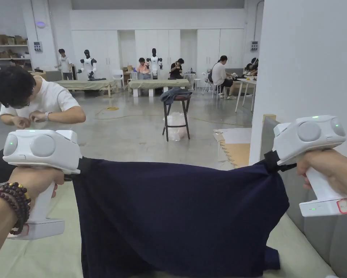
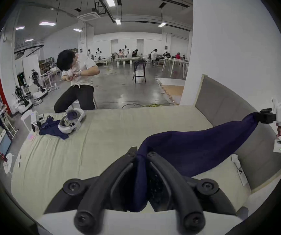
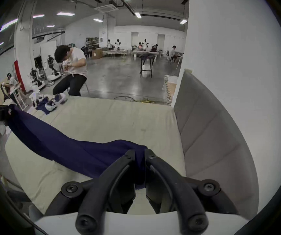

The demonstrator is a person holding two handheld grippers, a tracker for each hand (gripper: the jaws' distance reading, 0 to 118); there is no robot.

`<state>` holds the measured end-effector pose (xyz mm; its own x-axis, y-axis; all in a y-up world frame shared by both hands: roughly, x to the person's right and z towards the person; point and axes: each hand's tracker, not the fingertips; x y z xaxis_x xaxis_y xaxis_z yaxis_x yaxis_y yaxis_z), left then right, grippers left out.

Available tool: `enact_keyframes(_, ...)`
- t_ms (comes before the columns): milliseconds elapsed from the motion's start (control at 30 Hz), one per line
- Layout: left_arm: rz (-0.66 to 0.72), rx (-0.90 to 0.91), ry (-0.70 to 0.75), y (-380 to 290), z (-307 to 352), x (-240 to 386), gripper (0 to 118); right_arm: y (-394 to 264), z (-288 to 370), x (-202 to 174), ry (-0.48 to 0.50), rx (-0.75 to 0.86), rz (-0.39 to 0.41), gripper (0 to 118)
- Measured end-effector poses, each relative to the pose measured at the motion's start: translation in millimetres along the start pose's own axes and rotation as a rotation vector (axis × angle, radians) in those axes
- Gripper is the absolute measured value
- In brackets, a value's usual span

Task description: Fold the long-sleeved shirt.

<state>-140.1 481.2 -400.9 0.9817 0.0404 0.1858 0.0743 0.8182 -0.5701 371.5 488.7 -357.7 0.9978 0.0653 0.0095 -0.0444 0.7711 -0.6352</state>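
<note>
Both white hand-held grippers are raised in the head view, the left gripper and the right gripper each pinching an upper corner of the dark navy long-sleeved shirt, so the cloth hangs between them as a broad sheet with a slightly sagging top edge; its lower part drapes down toward the pale beige padded table, and a bit of fabric, possibly a sleeve, pokes out low on the right. Holding it wide and high like this looks meant to let the garment fall flat before it is laid down for folding, so the task seems at an early stage. From the left gripper view, the left gripper's two black jaws are closed narrowly with a fold of navy cloth clamped between them, and the shirt runs off to the right gripper, whose jaws also bite the fabric's far end beside the grey padded backrest. At the table's far corner lie a white headset and a second dark blue garment, well apart from the work. From the right gripper view, the right gripper's jaws likewise grip a bunched corner of the shirt, which stretches leftward above the table, lifted clear of the surface along that span.
</note>
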Motion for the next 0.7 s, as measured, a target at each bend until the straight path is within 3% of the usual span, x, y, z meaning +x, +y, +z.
enact_keyframes(167, -0.024, -0.014, -0.034, -69.2, 58.4, -1.1, 10, -83.8, 64.8, -15.7, 0.012, 0.014, 0.102, 7)
enact_keyframes(300, -0.103, -0.106, -0.073, -175.4, 90.9, -0.9, 10, -188.5, 93.4, -25.1, 0.059, -0.069, 0.158, 7)
enact_keyframes(467, -0.128, -0.382, -0.128, -320.6, 87.3, -5.7, 10, -332.1, 84.9, -39.0, 0.17, -0.372, 0.223, 7)
enact_keyframes(533, -0.126, -0.532, -0.144, -375.3, 75.6, -8.0, 10, -383.6, 61.9, -38.2, 0.233, -0.524, 0.214, 8)
enact_keyframes(700, -0.162, -0.764, -0.144, -463.5, 62.5, -5.4, 10, -464.8, 32.6, -52.1, 0.303, -0.748, 0.242, 7)
